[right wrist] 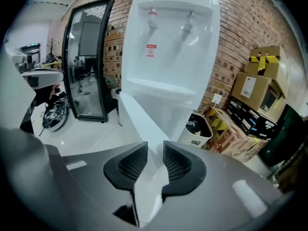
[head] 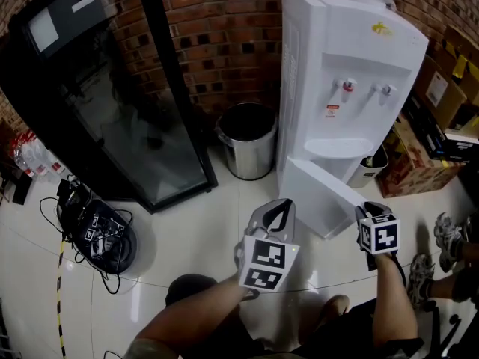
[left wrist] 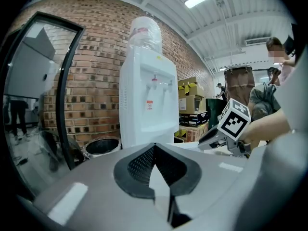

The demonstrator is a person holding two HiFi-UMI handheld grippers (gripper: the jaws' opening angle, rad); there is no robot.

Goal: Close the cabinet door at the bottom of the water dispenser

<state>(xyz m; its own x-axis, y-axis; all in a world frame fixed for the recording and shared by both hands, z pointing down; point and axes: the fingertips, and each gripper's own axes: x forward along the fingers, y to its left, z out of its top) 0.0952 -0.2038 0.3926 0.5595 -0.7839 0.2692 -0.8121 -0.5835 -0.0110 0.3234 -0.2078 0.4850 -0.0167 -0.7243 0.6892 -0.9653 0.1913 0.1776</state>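
Note:
The white water dispenser (head: 344,66) (left wrist: 147,100) (right wrist: 168,42) stands against the brick wall. Its bottom cabinet door (head: 322,189) (right wrist: 139,119) is swung wide open, out over the floor towards me. My right gripper (head: 372,209) (right wrist: 155,150) is at the door's free edge, which runs in between the jaws and fills the gap from pad to pad. My left gripper (head: 278,209) (left wrist: 154,148) hangs in front of the door's face with its pad tips together and nothing held. The right gripper (left wrist: 226,131) also shows in the left gripper view.
A metal bin (head: 247,137) stands left of the dispenser, beside a black glass-door fridge (head: 112,96). Cables and a device (head: 97,230) lie on the floor at the left. A small white bin (head: 372,163) and cardboard boxes (head: 426,126) are to the right. A bystander's shoes (head: 449,234) are nearby.

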